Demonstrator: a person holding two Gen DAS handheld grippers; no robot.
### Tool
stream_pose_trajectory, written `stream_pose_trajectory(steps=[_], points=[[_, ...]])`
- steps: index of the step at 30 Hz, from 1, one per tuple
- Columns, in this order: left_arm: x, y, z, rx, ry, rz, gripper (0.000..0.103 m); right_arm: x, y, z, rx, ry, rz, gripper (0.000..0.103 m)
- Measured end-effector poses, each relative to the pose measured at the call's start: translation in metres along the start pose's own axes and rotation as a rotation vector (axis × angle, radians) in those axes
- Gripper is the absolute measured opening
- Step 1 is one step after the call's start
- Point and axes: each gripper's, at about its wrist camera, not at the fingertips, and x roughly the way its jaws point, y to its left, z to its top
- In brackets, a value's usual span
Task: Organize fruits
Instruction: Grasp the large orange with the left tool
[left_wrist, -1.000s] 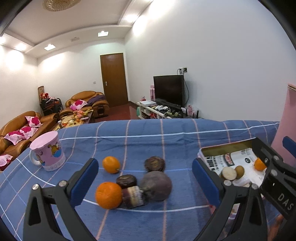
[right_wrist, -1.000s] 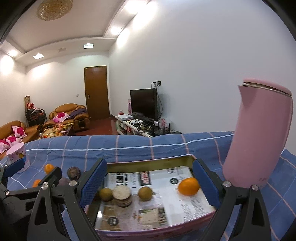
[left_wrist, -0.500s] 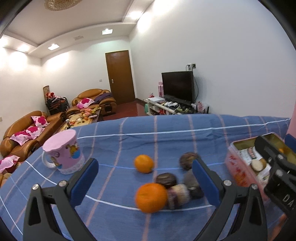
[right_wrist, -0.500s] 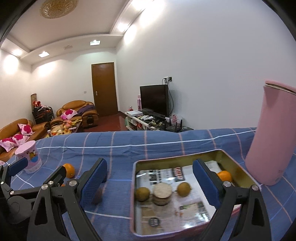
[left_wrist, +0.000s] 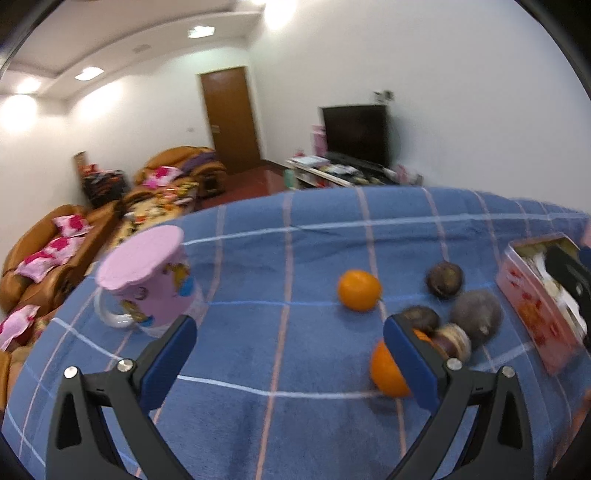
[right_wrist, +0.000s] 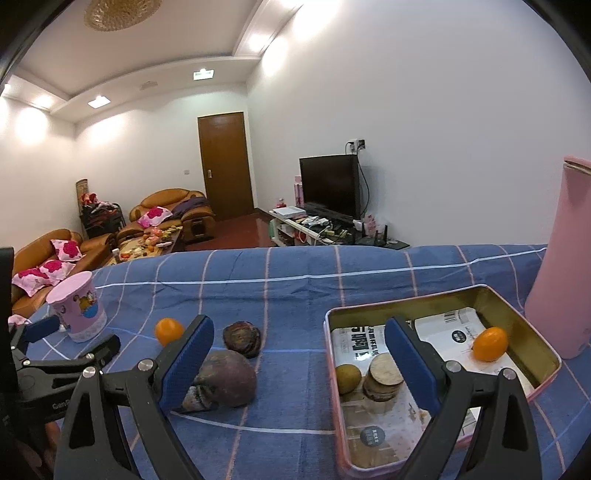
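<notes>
Loose fruit lies on the blue checked cloth: a small orange (left_wrist: 359, 290), a bigger orange (left_wrist: 386, 371) partly behind my left finger, and several dark purple fruits (left_wrist: 476, 316). My left gripper (left_wrist: 290, 363) is open and empty, above the cloth left of them. My right gripper (right_wrist: 298, 363) is open and empty, over the gap between a dark fruit (right_wrist: 227, 378) and the pink tin tray (right_wrist: 532, 326). The tray holds an orange (right_wrist: 489, 343), a brown round fruit (right_wrist: 348, 378) and a stack of round discs (right_wrist: 382, 376). The tray also shows in the left wrist view (left_wrist: 532, 310).
A pink lidded mug (left_wrist: 147, 280) stands at the left of the cloth, also in the right wrist view (right_wrist: 77, 310). A tall pink flask (right_wrist: 557, 280) stands right of the tray. Beyond the far edge are sofas and a TV.
Both grippers have swung left. The fruit pile has slid to the right in the left view; the tray has slid right and the loose fruit has come into the right view.
</notes>
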Motion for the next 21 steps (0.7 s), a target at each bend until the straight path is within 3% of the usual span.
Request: stream_pose_trajectory(steps=[5,11,14,21], points=[[-0.003,-0.024,-0.006,0.127,0.015,-0.092,0.103,-0.004,-0.005,-0.003,0.022,0.016,0.023,0.095],[0.004,-0.054,-0.009,0.238,0.058,-0.108,0.096,-0.003,-0.006,-0.003,0.016,0.028,0.017,0.095],[0.008,-0.047,-0.007,0.200,0.086,-0.126,0.092,-0.003,-0.005,-0.003,0.010,0.028,0.019,0.095],[0.026,-0.031,-0.010,0.058,0.195,-0.303,0.062,-0.003,-0.003,-0.003,0.006,0.035,0.027,0.095]])
